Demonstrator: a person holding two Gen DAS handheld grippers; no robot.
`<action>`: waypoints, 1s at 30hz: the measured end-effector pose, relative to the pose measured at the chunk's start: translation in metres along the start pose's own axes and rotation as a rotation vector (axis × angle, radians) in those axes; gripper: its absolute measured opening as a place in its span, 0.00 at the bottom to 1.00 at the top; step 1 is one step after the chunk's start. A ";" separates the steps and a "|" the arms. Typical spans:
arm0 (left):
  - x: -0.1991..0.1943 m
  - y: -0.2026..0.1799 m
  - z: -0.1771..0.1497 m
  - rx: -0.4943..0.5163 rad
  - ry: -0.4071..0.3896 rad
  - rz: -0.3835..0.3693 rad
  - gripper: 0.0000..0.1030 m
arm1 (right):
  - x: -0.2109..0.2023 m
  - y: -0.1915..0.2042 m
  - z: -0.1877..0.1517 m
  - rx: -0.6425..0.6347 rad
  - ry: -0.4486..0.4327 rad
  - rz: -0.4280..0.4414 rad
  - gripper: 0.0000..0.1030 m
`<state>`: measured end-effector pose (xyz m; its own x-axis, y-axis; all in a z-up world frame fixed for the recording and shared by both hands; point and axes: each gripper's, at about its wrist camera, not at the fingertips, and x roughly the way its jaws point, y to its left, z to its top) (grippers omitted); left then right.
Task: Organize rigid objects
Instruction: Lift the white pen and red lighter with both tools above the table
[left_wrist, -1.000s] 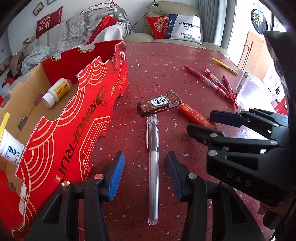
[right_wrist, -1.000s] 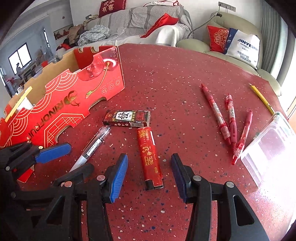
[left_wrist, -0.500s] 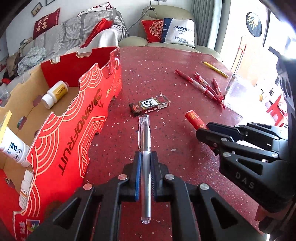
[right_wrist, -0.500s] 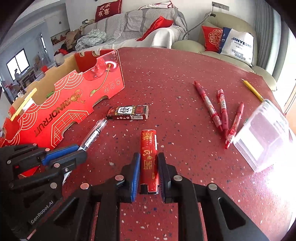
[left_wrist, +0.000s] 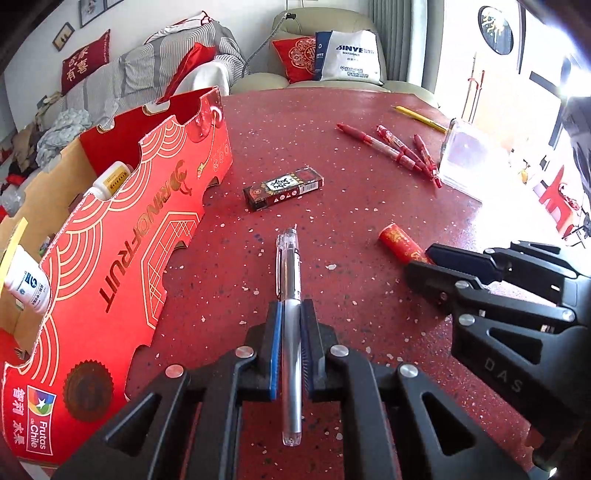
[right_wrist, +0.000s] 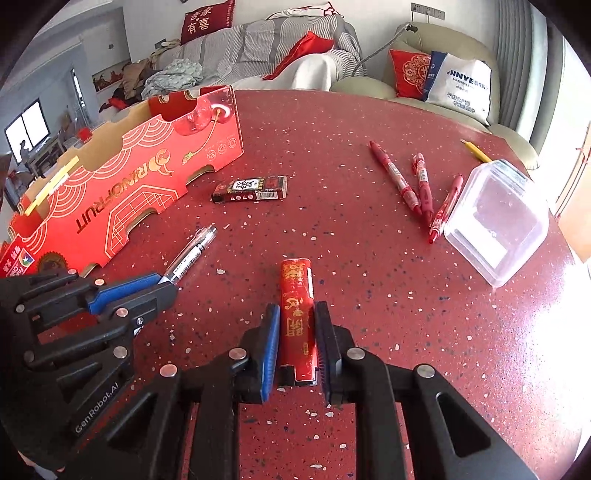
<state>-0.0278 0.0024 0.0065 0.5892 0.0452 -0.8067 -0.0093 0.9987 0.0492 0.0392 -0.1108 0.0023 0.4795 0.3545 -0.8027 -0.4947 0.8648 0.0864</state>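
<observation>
Left wrist: left tool (left_wrist: 291, 347) now clamped on pen (left_wrist: 290, 295); right tool (right_wrist: 297, 343) likewise on lighter (right_wrist: 297, 299)

Clear pen (left_wrist: 290, 332) and red lighter (right_wrist: 297, 321) lie clamped lengthwise.

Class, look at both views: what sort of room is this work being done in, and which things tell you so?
Most likely a home living room: a sofa draped in striped cloth, an armchair with a red cushion, and a red speckled table in front.

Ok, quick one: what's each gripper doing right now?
Left gripper: closed on the clear pen.
Right gripper: closed on the red lighter.
</observation>
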 end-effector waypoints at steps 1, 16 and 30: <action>-0.001 0.001 0.000 -0.003 0.001 -0.001 0.10 | 0.000 0.002 0.000 -0.009 0.007 -0.010 0.20; -0.012 0.012 -0.013 -0.040 -0.035 -0.024 0.10 | -0.012 0.013 -0.016 0.023 -0.019 -0.065 0.19; -0.016 0.019 -0.017 -0.088 -0.054 -0.038 0.10 | -0.028 0.009 -0.037 0.089 -0.071 -0.023 0.19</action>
<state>-0.0515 0.0205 0.0106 0.6334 0.0084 -0.7738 -0.0559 0.9978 -0.0349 -0.0053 -0.1257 0.0036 0.5416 0.3554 -0.7618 -0.4181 0.9001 0.1228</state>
